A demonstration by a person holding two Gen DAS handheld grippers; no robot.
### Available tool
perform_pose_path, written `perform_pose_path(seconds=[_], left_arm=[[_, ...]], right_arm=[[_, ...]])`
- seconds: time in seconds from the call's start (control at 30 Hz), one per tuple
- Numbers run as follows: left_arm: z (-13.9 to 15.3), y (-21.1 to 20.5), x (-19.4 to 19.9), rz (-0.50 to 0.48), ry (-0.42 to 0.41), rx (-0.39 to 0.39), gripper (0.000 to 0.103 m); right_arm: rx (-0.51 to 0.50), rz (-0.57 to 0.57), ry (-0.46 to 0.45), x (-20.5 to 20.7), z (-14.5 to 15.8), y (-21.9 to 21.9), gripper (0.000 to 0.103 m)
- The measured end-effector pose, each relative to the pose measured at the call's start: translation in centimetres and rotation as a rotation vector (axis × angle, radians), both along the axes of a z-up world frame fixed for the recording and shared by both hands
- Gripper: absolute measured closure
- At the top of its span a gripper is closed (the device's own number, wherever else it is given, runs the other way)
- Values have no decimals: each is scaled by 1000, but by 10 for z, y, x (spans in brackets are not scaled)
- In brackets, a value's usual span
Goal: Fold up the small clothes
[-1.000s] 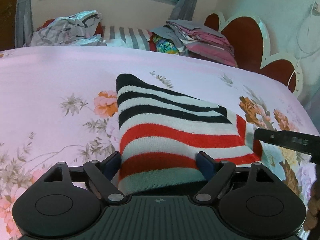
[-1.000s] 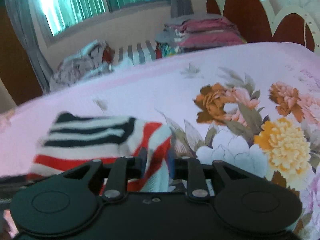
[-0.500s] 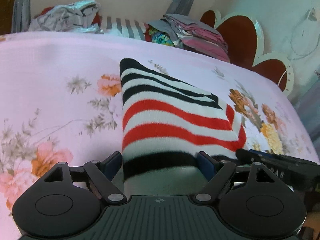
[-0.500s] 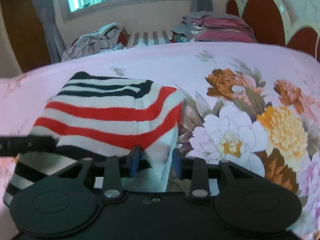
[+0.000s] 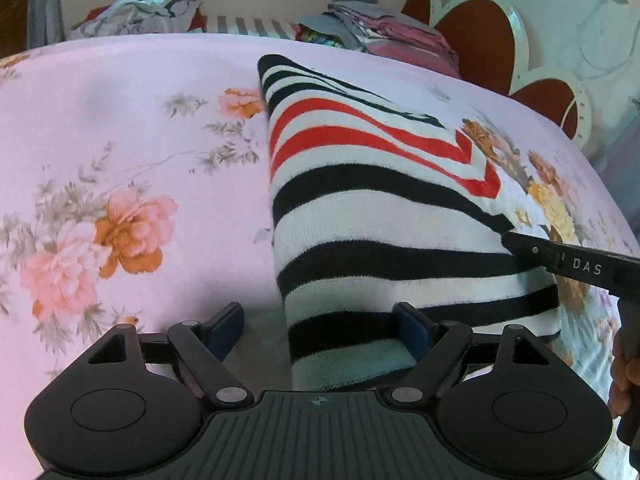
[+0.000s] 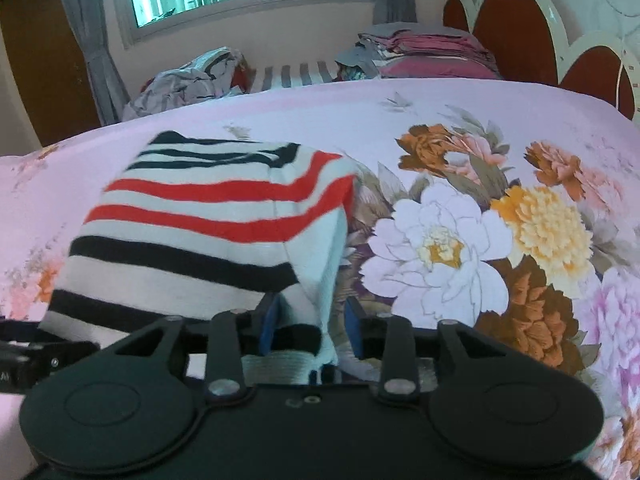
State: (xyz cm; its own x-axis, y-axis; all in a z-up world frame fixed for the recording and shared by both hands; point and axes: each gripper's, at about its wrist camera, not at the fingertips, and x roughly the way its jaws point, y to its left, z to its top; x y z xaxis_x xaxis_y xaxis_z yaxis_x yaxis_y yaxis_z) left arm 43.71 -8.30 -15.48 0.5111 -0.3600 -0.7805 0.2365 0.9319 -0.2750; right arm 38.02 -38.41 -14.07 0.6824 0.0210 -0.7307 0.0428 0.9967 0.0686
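Striped knit garment on a floral bed, both hand-held grippers at its near edge.
The striped garment [image 5: 372, 208] lies on the pink floral bedsheet [image 5: 120, 128], its long axis running away toward the headboard [image 6: 516, 40]. The left hand-held gripper [image 5: 320, 320] is spread wide over its near left corner; the right hand-held gripper [image 6: 310, 320] is partly spread, with the near right corner between its fingers. Stacked folded clothes [image 6: 420, 52] sit beyond.

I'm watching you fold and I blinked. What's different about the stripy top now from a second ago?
The stripy top got longer towards you: its near end was drawn back, so extra black stripes now show below the red ones. The left gripper has stayed wide open, and the top's edge has slid away from its left finger. The right gripper stays at the top's corner. The flowery sheet and the folded pile haven't moved.
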Motion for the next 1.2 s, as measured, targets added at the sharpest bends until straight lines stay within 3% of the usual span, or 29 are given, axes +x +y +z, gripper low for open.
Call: perform_pose_path(seconds=[0.23, 0.43, 0.67, 0.9, 0.97, 1.03, 1.2], left_arm=[[15, 0, -9, 2, -16, 23, 21], [8, 2, -5, -5, 8, 15, 21], [21, 9, -5, -35, -3, -15, 21], [37, 17, 13, -12, 2, -88, 21], [39, 13, 21, -10, 2, -99, 20], [40, 9, 28, -8, 0, -101, 17], [33, 0, 48, 16, 13, -68, 14]], right_arm=[[-2, -5, -55, -29, 21, 11, 67], [23, -66, 31, -40, -6, 1, 63], [42, -112, 78, -43, -4, 5, 62], [67, -130, 65, -48, 19, 0, 56], [93, -132, 42, -45, 28, -5, 47], [119, -126, 22, -35, 33, -11, 38], [194, -102, 44, 2, 23, -23, 34]])
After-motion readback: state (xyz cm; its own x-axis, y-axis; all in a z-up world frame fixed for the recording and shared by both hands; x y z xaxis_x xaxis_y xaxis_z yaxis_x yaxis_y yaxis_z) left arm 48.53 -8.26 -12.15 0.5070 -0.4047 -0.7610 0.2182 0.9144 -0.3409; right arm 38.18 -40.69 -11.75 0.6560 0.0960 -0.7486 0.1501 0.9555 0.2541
